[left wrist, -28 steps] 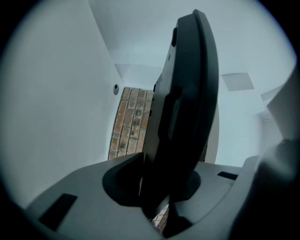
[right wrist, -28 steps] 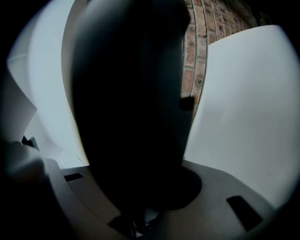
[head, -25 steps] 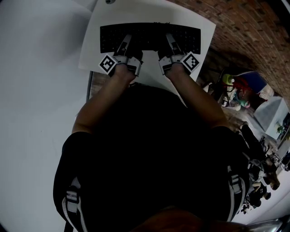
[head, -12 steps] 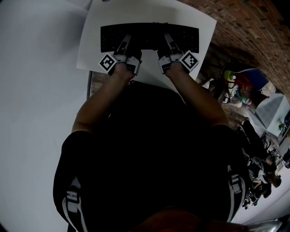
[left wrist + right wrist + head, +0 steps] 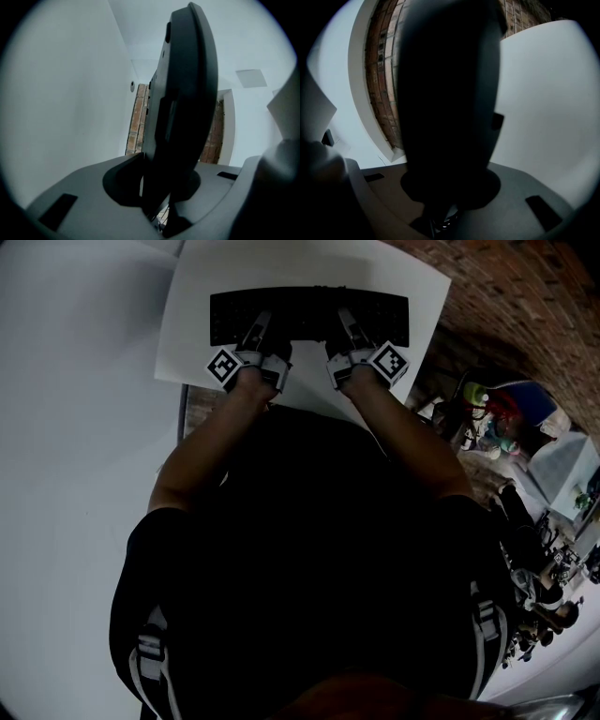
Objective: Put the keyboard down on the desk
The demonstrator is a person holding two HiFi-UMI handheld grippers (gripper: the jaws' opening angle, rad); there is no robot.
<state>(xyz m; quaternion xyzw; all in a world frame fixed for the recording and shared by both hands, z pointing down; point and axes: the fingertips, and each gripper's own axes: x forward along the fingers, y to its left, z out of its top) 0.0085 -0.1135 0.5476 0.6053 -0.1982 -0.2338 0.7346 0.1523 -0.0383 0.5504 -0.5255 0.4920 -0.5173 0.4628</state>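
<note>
A: Keyboard [image 5: 309, 310] held flat over the white desk [image 5: 183, 352], near edge clamped in the left gripper [image 5: 262, 321] and the right gripper [image 5: 345, 317], jaws of each narrow and pressed on it; the right gripper's jaws have just been closing on that edge
B: Resting on the desk yet?
A: Cannot tell from where I stand. Risk, in my judgement: release with a gap left, so it lands hard; or one gripper freeing first, so that end drops and twists
</note>
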